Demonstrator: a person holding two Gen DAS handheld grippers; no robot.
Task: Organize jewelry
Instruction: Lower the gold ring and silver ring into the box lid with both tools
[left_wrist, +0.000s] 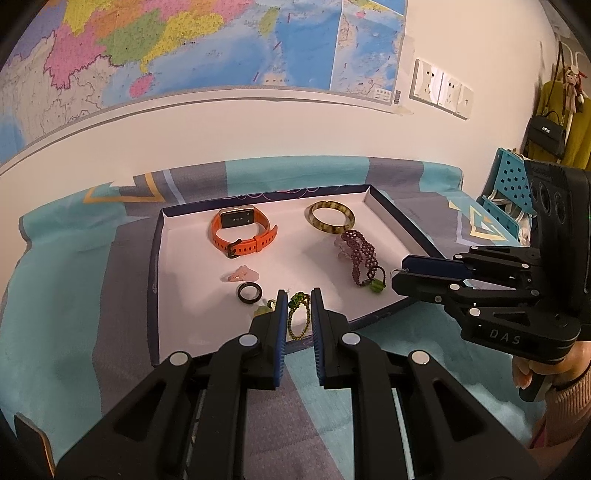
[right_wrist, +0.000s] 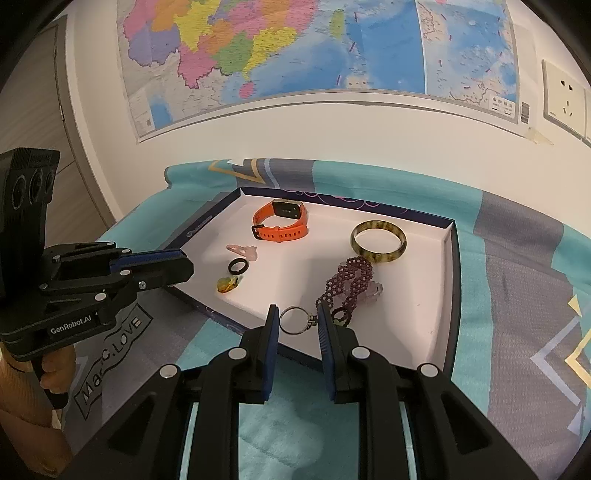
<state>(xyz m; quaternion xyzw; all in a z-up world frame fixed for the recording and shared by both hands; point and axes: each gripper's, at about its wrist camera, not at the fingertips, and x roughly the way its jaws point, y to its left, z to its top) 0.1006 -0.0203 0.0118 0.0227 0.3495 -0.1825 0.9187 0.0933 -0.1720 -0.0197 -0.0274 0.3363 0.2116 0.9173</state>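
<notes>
Tray (left_wrist: 168, 221): shallow, white inside, dark rim, lying on a teal and grey patterned cloth (left_wrist: 74, 295) below a wall map (left_wrist: 184, 44).

Contents, far row: orange watch (left_wrist: 242, 230), strap buckled into a loop, at the left; mottled amber bangle (left_wrist: 331, 216), flat, at the right, well apart from the watch.

Contents, middle: purple beaded bracelet (left_wrist: 360, 254), strung out from just beside the bangle toward the near right; a pale pink piece (right_wrist: 373, 290) lies against it. A second pale pink piece (left_wrist: 240, 275) lies left of centre, with a black ring (left_wrist: 249, 292) just in front of it.

Contents, near edge: green beaded bracelet (left_wrist: 299, 314), pinched between the nearly closed jaws of the left gripper (left_wrist: 298, 295), over the tray's near edge.

Right gripper (right_wrist: 298, 317): jaws narrowly parted, gripping a thin metal ring (right_wrist: 293, 320) with a small clasp, over the tray's near corner, just beside the purple bracelet's end.
</notes>
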